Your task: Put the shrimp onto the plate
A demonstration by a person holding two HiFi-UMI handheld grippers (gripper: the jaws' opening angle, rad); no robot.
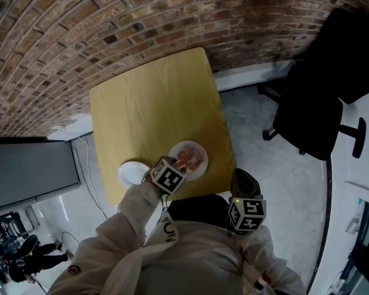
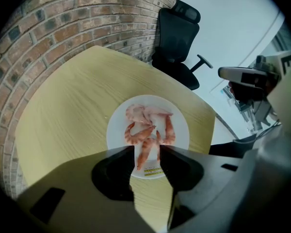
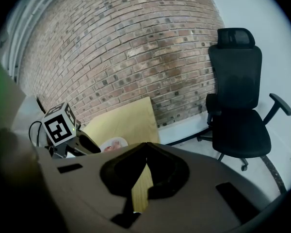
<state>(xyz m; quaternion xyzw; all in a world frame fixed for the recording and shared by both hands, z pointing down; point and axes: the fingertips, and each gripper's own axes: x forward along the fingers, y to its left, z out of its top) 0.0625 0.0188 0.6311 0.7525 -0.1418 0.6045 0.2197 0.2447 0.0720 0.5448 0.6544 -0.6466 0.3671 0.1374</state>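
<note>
Idling close in, the right tongs (image 3: 145,147) sit shut and empty. Farther out, the left tongs (image 2: 148,152) stand parted above the plate (image 2: 182,130), a shrimp (image 2: 143,155) lying loose between them among the others. Placing looks done, so lifting straight clear comes next.

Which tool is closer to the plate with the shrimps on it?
Left. The left tool hangs right over the plate of shrimps, jaws apart. The right tool is off to the side, past the table corner, jaws together.
</note>
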